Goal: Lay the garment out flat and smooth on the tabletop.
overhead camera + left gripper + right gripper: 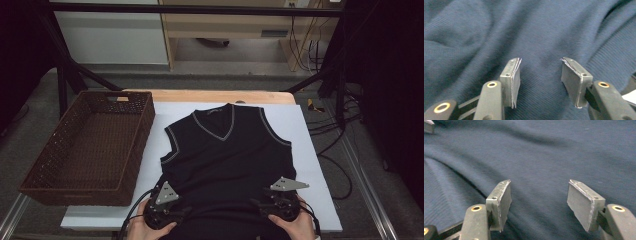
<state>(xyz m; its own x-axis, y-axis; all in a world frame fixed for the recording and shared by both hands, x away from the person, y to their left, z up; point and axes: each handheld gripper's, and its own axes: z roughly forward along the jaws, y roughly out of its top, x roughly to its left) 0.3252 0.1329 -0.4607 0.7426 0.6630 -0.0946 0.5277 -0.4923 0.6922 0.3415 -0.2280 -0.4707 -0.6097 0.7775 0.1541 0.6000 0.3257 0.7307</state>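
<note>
At the near edge of the desk (pixel 325 220), the left gripper (pixel 540 77) and right gripper (pixel 539 200) are held over the hem of the dark sleeveless V-neck sweater (pixel 227 155), jaws released and nothing grasped. The sweater is spread flat on the white sheet (pixel 305 130); a brown wicker basket (pixel 130 165) is set just beside it, at the left.

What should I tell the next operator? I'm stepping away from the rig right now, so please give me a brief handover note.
Left gripper: jaws open over the fabric, nothing pinched.
Right gripper: jaws open over the fabric, nothing pinched.
Dark vest: spread flat, front up, on the white sheet, neck away from the person; both grippers sit at its hem.
Wicker basket: at the table's left, nothing in it.
Done: vest laid out.
Left, probably: fold the vest and put it in the basket.
</note>
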